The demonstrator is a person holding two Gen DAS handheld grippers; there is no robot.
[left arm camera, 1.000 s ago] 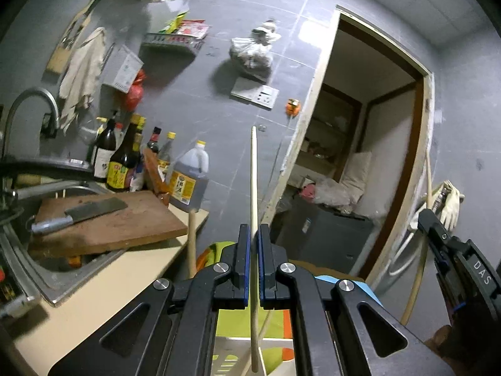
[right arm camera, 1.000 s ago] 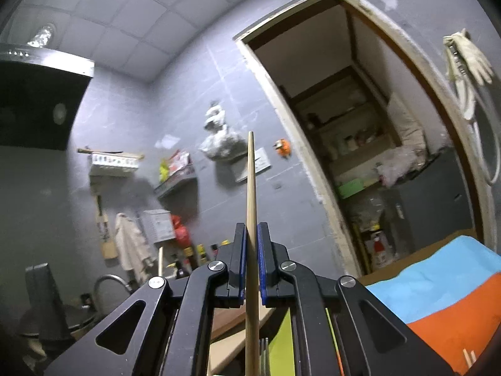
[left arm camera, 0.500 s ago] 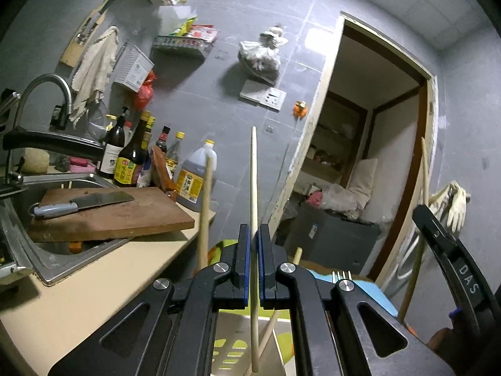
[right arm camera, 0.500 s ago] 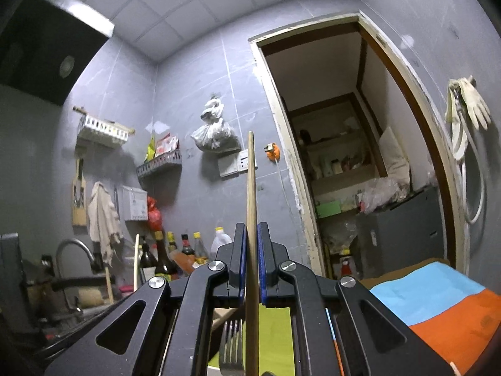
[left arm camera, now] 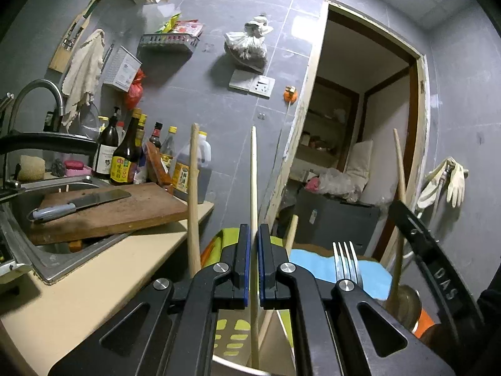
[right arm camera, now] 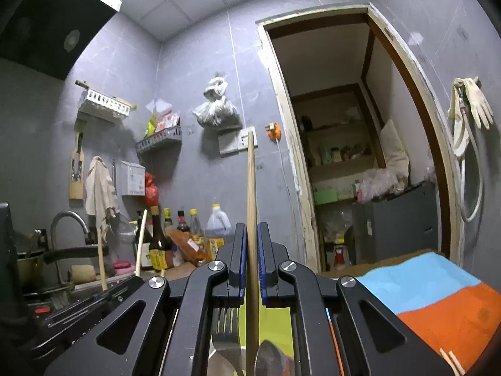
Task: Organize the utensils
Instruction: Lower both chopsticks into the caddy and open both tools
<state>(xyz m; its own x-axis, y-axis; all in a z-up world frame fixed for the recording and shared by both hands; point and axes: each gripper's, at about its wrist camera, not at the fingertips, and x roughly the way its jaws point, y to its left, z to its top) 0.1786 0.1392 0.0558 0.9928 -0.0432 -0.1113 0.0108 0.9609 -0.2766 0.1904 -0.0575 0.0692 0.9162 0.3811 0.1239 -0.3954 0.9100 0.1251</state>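
Observation:
My left gripper [left arm camera: 253, 228] is shut on a pale wooden chopstick [left arm camera: 253, 172] that stands upright, its lower end reaching down into a white utensil holder [left arm camera: 230, 338] with green slots. A steel fork [left arm camera: 346, 263] and two more wooden sticks [left arm camera: 194, 200] stand in the holder. My right gripper [right arm camera: 251, 227] is shut on a darker upright chopstick [right arm camera: 251, 188], above a fork [right arm camera: 224, 329] and a spoon [right arm camera: 269, 357]. In the left wrist view the right gripper's black body [left arm camera: 438, 279] shows at the right edge with its chopstick [left arm camera: 399, 181].
A beige counter [left arm camera: 94, 282] holds a steel sink [left arm camera: 47, 250] and a wooden cutting board [left arm camera: 125, 210] with a cleaver [left arm camera: 78, 203]. Sauce bottles [left arm camera: 125, 159] stand at the wall. A blue, orange and green mat [right arm camera: 438, 297] lies right. A doorway [left arm camera: 360, 125] opens behind.
Both grippers have sunk with their chopsticks still clamped. The holder, the fork and the other sticks have risen into both views. The right wrist view has rolled upright.

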